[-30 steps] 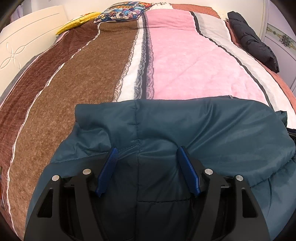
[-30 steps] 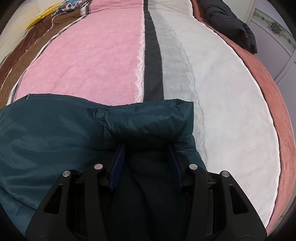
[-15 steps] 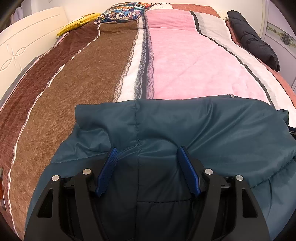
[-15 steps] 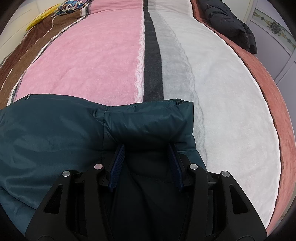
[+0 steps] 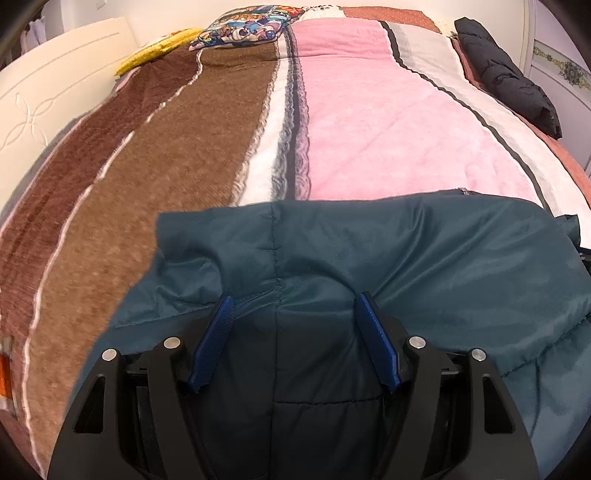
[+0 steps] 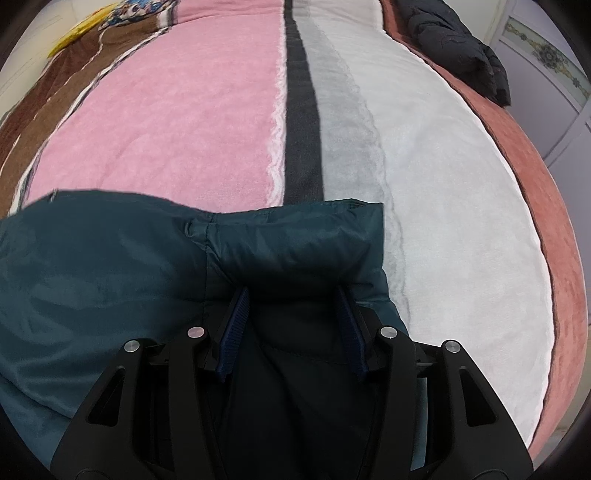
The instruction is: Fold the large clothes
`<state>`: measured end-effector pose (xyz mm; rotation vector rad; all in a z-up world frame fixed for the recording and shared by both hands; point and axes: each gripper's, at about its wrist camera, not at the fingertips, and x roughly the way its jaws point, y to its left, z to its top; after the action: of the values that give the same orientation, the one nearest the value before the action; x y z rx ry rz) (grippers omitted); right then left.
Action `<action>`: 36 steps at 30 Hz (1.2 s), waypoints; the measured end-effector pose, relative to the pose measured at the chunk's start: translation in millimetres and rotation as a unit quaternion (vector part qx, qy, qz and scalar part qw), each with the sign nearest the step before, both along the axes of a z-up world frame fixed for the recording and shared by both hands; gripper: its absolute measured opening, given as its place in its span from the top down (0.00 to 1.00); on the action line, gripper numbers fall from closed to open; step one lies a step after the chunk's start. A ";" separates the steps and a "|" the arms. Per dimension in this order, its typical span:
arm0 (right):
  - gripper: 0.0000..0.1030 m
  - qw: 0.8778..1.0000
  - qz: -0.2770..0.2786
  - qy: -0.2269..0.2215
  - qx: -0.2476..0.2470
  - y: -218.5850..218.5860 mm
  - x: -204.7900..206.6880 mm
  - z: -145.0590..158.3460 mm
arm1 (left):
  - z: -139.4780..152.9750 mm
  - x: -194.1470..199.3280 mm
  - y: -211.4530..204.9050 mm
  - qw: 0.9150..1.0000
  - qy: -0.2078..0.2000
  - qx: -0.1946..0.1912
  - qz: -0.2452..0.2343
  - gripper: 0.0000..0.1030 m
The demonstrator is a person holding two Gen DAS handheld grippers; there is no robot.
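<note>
Left wrist view: no writing is readable. The left gripper (image 5: 293,314) has its blue ribbed pads set apart with a bulge of the dark teal padded nylon jacket (image 5: 406,258) filling the gap between them; whether they pinch it, I cannot tell. Beyond the claw lies the striped brown, white and pink fleece blanket (image 5: 166,166). Far ahead left is a cartoon-print pillow (image 5: 243,27); far ahead right, a black puffer coat (image 5: 509,77).

Right wrist view: the right gripper (image 6: 293,304) likewise straddles a jacket fold at the garment's right corner, pads apart, grip unclear. Pink and white blanket stretches ahead of it.
</note>
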<state>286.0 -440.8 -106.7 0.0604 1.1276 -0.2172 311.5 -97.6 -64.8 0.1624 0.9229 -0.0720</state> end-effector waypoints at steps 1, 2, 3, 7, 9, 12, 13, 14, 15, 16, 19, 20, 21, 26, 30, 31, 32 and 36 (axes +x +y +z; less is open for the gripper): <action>0.53 1.000 -0.005 -0.002 0.008 -1.9 -1.7 6.1 | 8.2 -3.9 1.9 1.000 -0.006 -0.001 0.001 0.35; 0.53 1.000 -0.008 -0.009 0.022 -4.2 -4.4 14.3 | 15.7 -8.0 4.6 1.000 -0.012 -0.009 0.001 0.35; 0.53 0.999 -0.011 -0.025 0.041 -7.9 -11.7 27.5 | 28.9 -15.9 10.0 1.000 -0.022 -0.022 -0.004 0.35; 0.53 0.996 -0.003 -0.066 0.056 -19.1 -51.8 72.3 | 68.3 -54.2 36.0 0.998 -0.046 -0.033 -0.013 0.35; 0.53 0.996 0.010 -0.070 0.057 -20.6 -81.9 84.0 | 75.3 -78.2 50.8 0.998 -0.040 -0.036 -0.016 0.35; 0.53 0.995 0.015 -0.065 0.072 -17.7 -132.5 84.2 | 72.0 -113.5 70.3 0.999 -0.028 -0.034 -0.014 0.35; 0.53 0.995 0.019 -0.064 0.078 -15.6 -149.7 82.3 | 69.5 -124.5 76.2 0.999 -0.026 -0.032 -0.009 0.35; 0.53 0.995 0.018 -0.064 0.076 -13.9 -162.7 80.5 | 65.4 -140.1 85.4 0.999 -0.021 -0.040 0.001 0.35; 0.53 0.995 0.012 -0.066 0.071 -11.2 -183.1 76.4 | 62.3 -147.6 91.8 0.999 -0.016 -0.050 0.009 0.35; 0.53 0.995 0.006 -0.063 0.072 -11.0 -198.0 71.4 | 57.6 -157.0 99.1 0.998 -0.008 -0.061 0.020 0.35; 0.53 0.996 -0.006 -0.050 0.077 -10.2 -226.4 57.2 | 41.3 -178.7 109.4 0.997 0.002 -0.063 0.033 0.35; 0.53 0.996 -0.009 -0.045 0.076 -10.1 -231.9 50.7 | 35.7 -180.9 109.4 0.998 0.005 -0.054 0.033 0.35; 0.53 0.996 -0.010 -0.031 0.077 -10.5 -233.1 40.4 | 27.0 -179.5 107.5 0.999 0.009 -0.037 0.032 0.35; 0.47 0.994 -0.011 0.004 0.104 -15.8 -215.2 7.8 | 3.2 -168.1 116.1 0.997 0.028 -0.053 0.042 0.30; 0.42 0.992 -0.016 0.008 0.123 -21.6 -206.8 -6.2 | -3.0 -163.1 121.9 0.996 0.036 -0.073 0.044 0.28; 0.41 0.992 -0.015 0.007 0.127 -22.9 -206.3 -8.2 | -4.0 -162.9 122.8 0.995 0.037 -0.076 0.044 0.28; 0.40 0.992 -0.015 0.006 0.127 -22.8 -206.1 -8.9 | -4.8 -163.4 122.4 0.996 0.036 -0.076 0.042 0.27; 0.39 0.993 -0.017 0.010 0.120 -21.3 -203.7 -8.1 | -5.7 -162.6 123.2 0.995 0.038 -0.077 0.041 0.27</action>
<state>82.4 -462.1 -114.8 0.2926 1.1684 -0.1123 148.9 25.6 -70.4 -0.0206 0.9956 -0.0731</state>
